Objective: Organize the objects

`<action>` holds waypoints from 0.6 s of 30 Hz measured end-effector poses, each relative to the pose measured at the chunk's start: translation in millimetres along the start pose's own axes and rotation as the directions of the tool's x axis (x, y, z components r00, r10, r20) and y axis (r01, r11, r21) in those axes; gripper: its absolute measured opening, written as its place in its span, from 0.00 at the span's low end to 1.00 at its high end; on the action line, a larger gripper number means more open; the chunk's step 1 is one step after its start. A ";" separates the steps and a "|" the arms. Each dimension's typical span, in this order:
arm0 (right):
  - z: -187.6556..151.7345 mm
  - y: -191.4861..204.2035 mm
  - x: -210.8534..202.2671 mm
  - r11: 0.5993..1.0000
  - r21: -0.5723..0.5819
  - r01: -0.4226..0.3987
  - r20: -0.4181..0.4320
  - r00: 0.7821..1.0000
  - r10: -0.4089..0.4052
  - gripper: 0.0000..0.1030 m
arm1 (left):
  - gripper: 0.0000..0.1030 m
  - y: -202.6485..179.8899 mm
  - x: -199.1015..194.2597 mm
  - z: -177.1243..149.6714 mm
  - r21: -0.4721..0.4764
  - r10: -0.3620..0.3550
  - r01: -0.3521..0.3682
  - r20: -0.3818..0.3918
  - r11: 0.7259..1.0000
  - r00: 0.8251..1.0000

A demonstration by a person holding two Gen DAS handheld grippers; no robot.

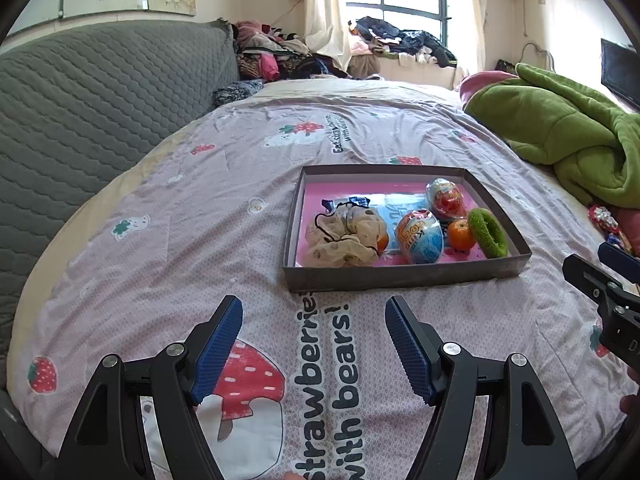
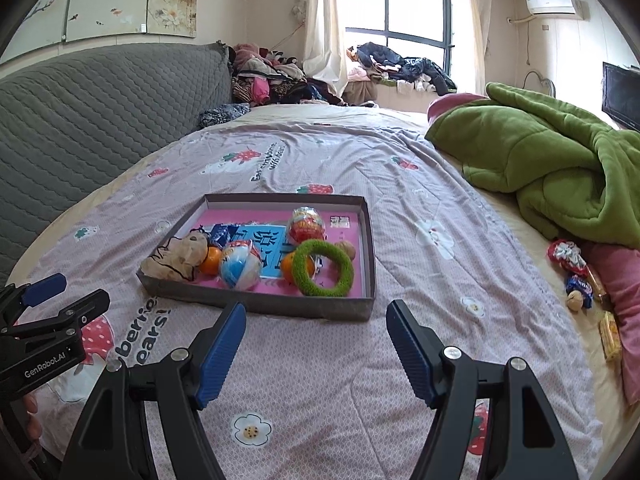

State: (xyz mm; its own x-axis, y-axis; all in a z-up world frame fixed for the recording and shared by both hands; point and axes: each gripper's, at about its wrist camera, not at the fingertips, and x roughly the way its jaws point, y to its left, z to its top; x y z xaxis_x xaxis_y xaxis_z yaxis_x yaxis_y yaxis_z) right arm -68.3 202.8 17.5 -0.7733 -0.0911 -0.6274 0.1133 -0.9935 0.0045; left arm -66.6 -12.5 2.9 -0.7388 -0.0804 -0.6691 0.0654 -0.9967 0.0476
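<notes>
A shallow grey box [image 2: 280, 304] with a pink floor sits on the bedspread [image 2: 400, 360] at the centre of the right wrist view, already holding most of the small things. Both tools hang over the sheet short of it, empty: the right gripper [image 2: 316, 344] has its blue pads spread wide with nothing between them, and the left gripper [image 1: 314, 340] stands just as wide in its own view, bare bedding showing through the gap.

Inside the box, the green fuzzy ring [image 2: 323, 268] leans at the near right, soft and light; I would pinch it across one side of the loop. The foil-wrapped eggs [image 2: 240, 266] look smooth and rounded, likely to slip, so a grip across the middle seems safest. The crumpled cloth [image 2: 176, 262] at the left would give anywhere it is taken.

What is left to gather, by my guess, lies at the right edge of that view, well apart from the box: loose wrapped sweets [image 2: 578, 282] beside a pink fold, below the green blanket [image 2: 540, 168]. They look small, crinkly and light, best taken by the body rather than the twisted ends.
</notes>
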 end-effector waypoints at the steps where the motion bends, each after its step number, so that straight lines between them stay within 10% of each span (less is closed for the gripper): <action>1: -1.2 -0.1 0.9 1.000 0.000 0.000 -0.001 1.000 0.000 0.70 | 0.73 -0.1 1.3 -1.2 0.001 0.001 -0.001 -0.003 1.000 1.000; 18: -23.3 -1.0 17.3 1.000 0.001 -0.004 -0.008 1.000 0.004 0.70 | 0.73 2.0 27.2 -18.5 -0.006 0.000 0.000 -0.036 1.000 0.999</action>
State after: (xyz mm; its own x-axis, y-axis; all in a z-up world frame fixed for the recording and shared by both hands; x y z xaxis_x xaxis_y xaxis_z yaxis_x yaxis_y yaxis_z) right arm -67.2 203.7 -11.5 -0.7677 -0.0943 -0.6338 0.1155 -0.9933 0.0079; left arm -74.2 -16.5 -28.9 -0.7143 -0.0799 -0.6953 0.0697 -0.9966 0.0429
